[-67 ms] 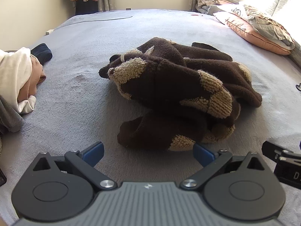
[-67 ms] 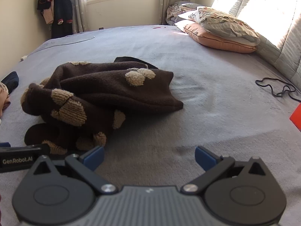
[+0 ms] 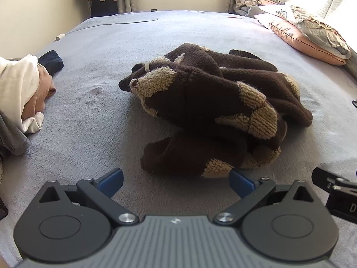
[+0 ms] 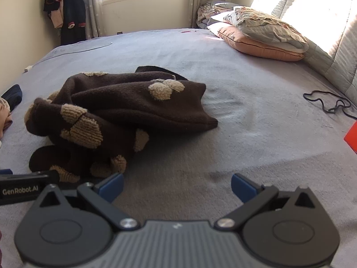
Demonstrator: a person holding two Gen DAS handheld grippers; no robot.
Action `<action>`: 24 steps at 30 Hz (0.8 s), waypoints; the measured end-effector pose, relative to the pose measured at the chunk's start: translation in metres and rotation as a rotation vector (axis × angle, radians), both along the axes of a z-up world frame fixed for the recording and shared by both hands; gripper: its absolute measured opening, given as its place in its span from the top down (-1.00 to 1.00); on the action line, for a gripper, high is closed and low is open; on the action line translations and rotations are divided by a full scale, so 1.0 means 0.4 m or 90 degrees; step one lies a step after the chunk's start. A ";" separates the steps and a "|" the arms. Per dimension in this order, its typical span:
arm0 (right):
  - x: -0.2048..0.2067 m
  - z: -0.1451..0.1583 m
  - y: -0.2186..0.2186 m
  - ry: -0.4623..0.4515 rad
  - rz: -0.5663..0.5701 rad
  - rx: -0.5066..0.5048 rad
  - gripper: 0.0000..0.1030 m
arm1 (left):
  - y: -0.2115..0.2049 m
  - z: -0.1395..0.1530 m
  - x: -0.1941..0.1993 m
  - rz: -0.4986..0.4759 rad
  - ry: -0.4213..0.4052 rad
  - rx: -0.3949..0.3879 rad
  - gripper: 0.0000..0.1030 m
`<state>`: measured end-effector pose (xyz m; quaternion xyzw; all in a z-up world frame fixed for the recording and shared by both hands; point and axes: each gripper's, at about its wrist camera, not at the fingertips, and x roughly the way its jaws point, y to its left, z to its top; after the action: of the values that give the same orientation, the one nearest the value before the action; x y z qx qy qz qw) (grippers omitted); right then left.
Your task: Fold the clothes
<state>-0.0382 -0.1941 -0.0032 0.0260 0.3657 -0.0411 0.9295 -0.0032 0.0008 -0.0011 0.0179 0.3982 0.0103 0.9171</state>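
A dark brown fleece garment with tan knitted patches [image 3: 212, 111] lies crumpled in a heap on the grey bed cover [image 3: 93, 120]. My left gripper [image 3: 176, 182] stands open just short of the heap's near edge, nothing between its blue pads. In the right wrist view the same garment [image 4: 125, 111] lies to the left, and my right gripper [image 4: 177, 186] is open over bare cover to the right of it. Each gripper shows at the edge of the other's view.
A pile of white, peach and grey clothes [image 3: 20, 93] lies at the left edge of the bed, with a dark item [image 3: 51, 61] behind it. Pillows [image 4: 263, 38] sit at the far right, a black cord [image 4: 328, 102] and a red thing [image 4: 351, 138] at the right.
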 end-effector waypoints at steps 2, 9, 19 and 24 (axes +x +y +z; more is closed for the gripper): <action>-0.001 0.001 0.002 -0.001 -0.001 -0.001 -1.00 | 0.002 -0.003 -0.007 0.002 -0.005 -0.001 -1.00; 0.004 -0.012 0.008 0.020 -0.004 0.003 -1.00 | 0.005 -0.005 0.003 0.009 0.011 -0.005 -1.00; 0.002 -0.013 0.012 0.021 0.006 -0.007 -1.00 | 0.008 -0.015 0.010 0.016 0.014 -0.001 -1.00; -0.001 -0.010 0.012 0.020 0.007 -0.008 -1.00 | 0.006 -0.020 0.008 0.015 0.015 0.000 -1.00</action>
<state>-0.0385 -0.1892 -0.0074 0.0173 0.3804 -0.0390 0.9239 0.0000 0.0031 -0.0092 0.0130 0.4092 0.0209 0.9121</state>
